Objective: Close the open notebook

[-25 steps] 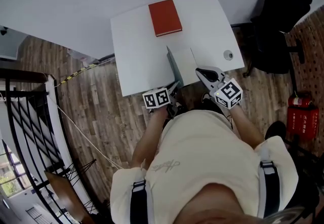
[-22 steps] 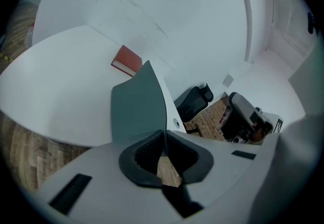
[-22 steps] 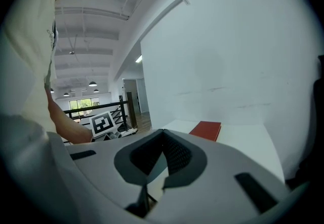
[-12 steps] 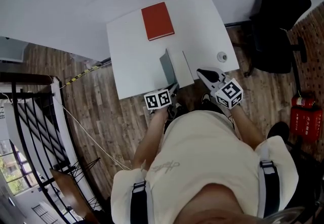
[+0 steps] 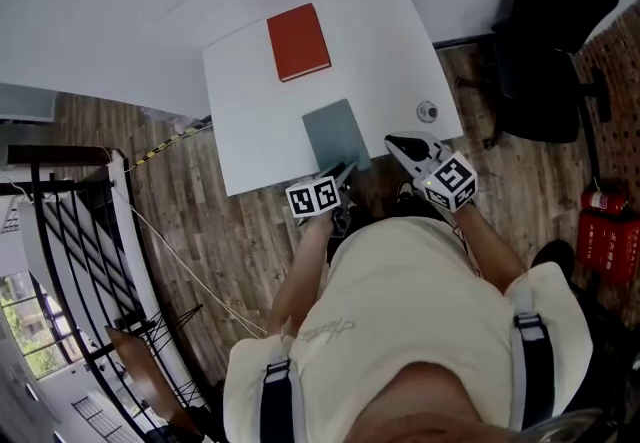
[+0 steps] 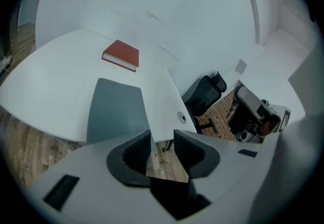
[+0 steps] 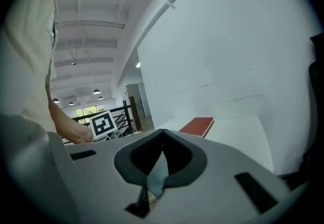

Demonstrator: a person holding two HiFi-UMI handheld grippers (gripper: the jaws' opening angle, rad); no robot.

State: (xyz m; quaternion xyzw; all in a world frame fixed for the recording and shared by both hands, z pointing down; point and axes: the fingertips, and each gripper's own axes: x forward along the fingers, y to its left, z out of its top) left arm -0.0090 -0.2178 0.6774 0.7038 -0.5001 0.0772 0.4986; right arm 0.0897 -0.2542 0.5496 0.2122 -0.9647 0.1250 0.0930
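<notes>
The grey notebook (image 5: 336, 132) lies shut and flat on the white table (image 5: 250, 131), near its front edge. My left gripper (image 5: 343, 172) hovers just off that edge, right in front of the notebook (image 6: 114, 109). Its jaws have just been opening, and the left gripper (image 6: 162, 137) holds nothing between them. My right gripper (image 5: 393, 142) is beside the notebook's right side, jaws together. In the right gripper view the right gripper (image 7: 162, 132) has its tips meeting, with a strip of the notebook (image 7: 158, 175) showing below them.
A red book (image 5: 297, 41) lies closed at the table's far side, also visible as the red book (image 6: 121, 55) in the left gripper view. A small round fitting (image 5: 427, 111) sits near the table's right edge. A black office chair (image 5: 550, 21) stands to the right; a stair railing (image 5: 60, 221) runs along the left.
The notebook's grey cover stood upright in the left gripper, then came down over the white page and now lies flat. The left gripper has let go of it and opened.
</notes>
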